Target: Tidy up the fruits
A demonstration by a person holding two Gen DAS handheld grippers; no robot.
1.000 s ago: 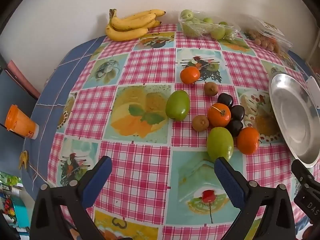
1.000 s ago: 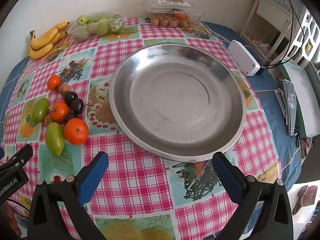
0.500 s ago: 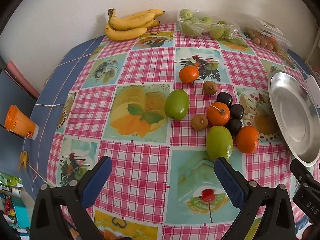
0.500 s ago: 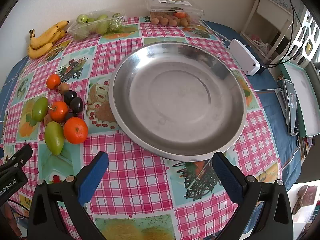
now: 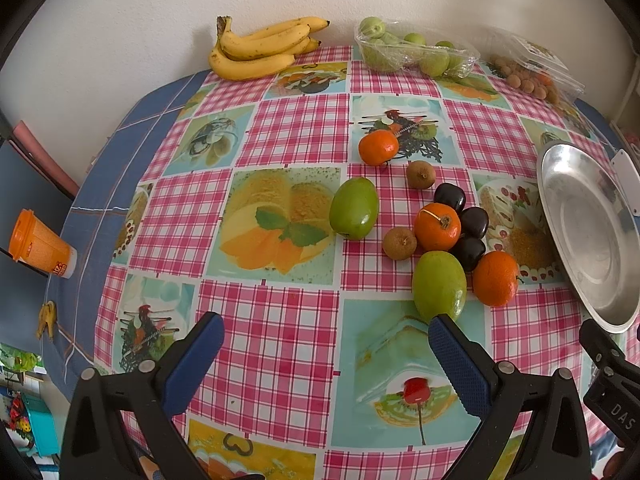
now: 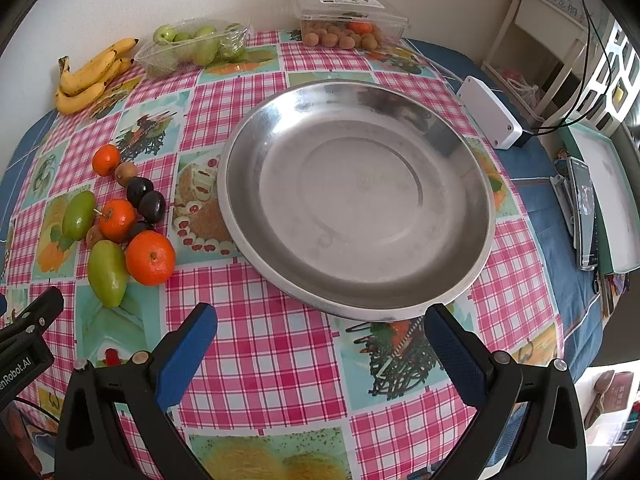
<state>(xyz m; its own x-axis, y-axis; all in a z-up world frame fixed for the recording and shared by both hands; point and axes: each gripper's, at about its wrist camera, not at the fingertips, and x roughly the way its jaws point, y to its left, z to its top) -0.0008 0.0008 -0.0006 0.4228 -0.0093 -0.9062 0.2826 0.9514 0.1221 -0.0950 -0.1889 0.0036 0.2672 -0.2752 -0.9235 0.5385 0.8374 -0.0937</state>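
A cluster of loose fruit lies on the checked tablecloth: two green mangoes (image 5: 439,286) (image 5: 354,208), three oranges (image 5: 495,278), dark plums (image 5: 474,223) and small brown fruits (image 5: 399,243). The cluster also shows at the left of the right wrist view, led by an orange (image 6: 150,258). A large empty steel bowl (image 6: 460,152) sits just right of it. My left gripper (image 5: 326,354) is open and empty, low before the near mango. My right gripper (image 6: 320,344) is open and empty at the bowl's near rim.
Bananas (image 5: 260,48), a pack of green fruit (image 5: 416,50) and a clear box of small brown fruit (image 6: 352,20) line the back edge by the wall. A white box (image 6: 490,110) and a phone (image 6: 584,212) lie right of the bowl. An orange cup (image 5: 40,246) stands off the table's left.
The left gripper has crept slightly forward toward the fruit cluster. The right gripper has barely moved. Both stay open.
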